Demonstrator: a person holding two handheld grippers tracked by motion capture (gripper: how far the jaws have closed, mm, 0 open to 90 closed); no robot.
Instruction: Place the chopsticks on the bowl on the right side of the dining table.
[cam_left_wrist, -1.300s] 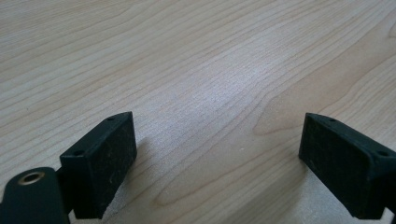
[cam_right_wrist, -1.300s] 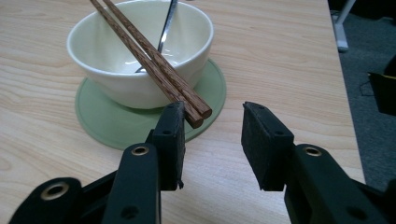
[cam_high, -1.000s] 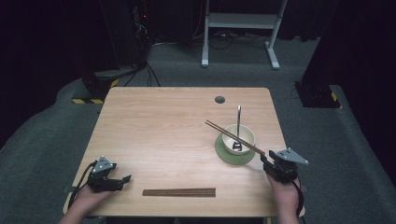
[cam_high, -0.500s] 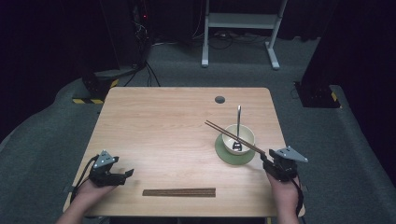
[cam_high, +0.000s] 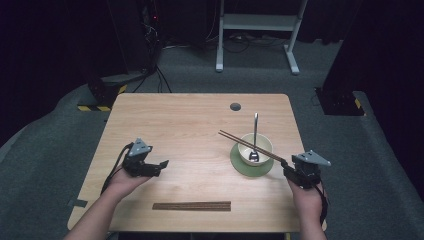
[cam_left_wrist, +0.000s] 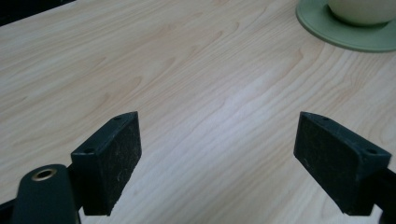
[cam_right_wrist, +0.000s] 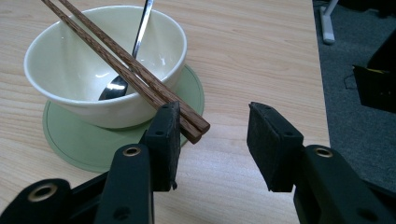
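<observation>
Right gripper (cam_right_wrist: 212, 140) has its fingers (cam_right_wrist: 166, 140) spread and they've just been opening. The near end of the chopsticks (cam_right_wrist: 126, 63) pokes into the gap, right up against the left finger, but nothing's pinching it. The chopsticks lie across the rim of the bowl (cam_right_wrist: 70, 60), sloping up and away over it. Inside the bowl there's a spoon (cam_right_wrist: 121, 74), scoop down at the bottom and handle leaning out over the far rim. The bowl sits on a green saucer (cam_right_wrist: 60, 135), on the right half of the desk (cam_high: 200, 130).

Left gripper (cam_left_wrist: 217, 163) is spread wide over bare desk with nothing between the fingers, saucer edge well off ahead. A flat brown strip (cam_high: 192, 206) lies near the desk's front edge.
</observation>
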